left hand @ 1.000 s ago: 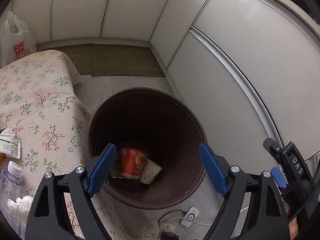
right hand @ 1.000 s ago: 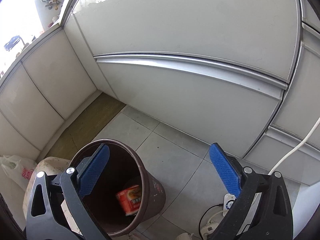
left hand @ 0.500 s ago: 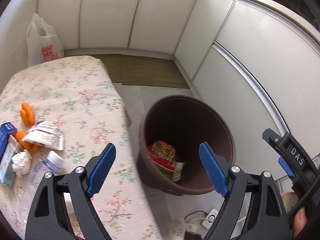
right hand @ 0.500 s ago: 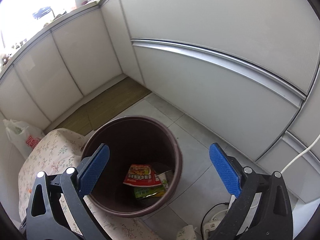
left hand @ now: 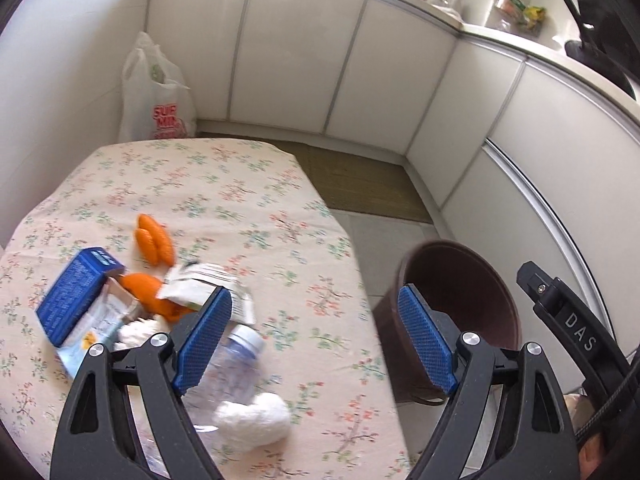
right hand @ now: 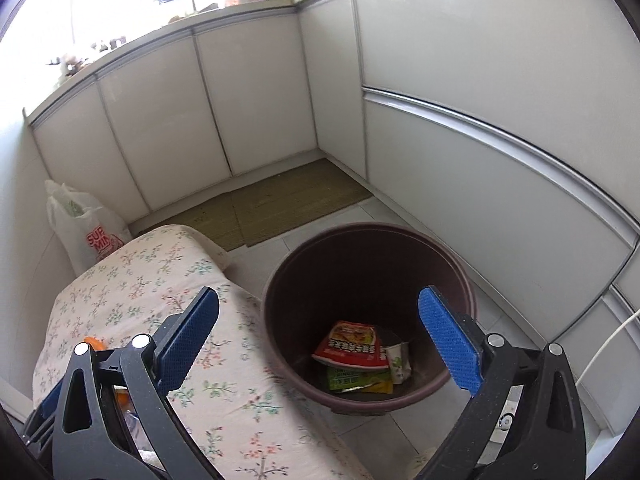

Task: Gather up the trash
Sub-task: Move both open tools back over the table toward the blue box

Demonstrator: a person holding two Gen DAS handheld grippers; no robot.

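Observation:
My left gripper point(left hand: 316, 336) hangs open and empty over the flowered table point(left hand: 224, 200). Under and behind its left finger lie a clear plastic bottle point(left hand: 228, 372), a white crumpled tissue point(left hand: 256, 420), a white wrapper point(left hand: 208, 284), orange peels point(left hand: 154, 236) and a blue box point(left hand: 76, 296). The brown bin point(left hand: 468, 300) stands on the floor to the right of the table. My right gripper point(right hand: 320, 340) is open and empty above the bin point(right hand: 360, 240), which holds a red packet point(right hand: 352, 344), a green packet point(right hand: 356, 380) and a paper cup point(right hand: 400, 360).
A white plastic bag point(left hand: 154, 96) stands at the far wall behind the table. White cabinet fronts point(right hand: 480, 160) line the far side and the right. A woven mat point(right hand: 288, 204) lies on the tiled floor. A white cable and plug point(right hand: 600, 352) lie at the right.
Both views have swung left, away from the bin toward the table. In the left wrist view the trash on the table has come under the gripper. Both grippers stayed open and empty.

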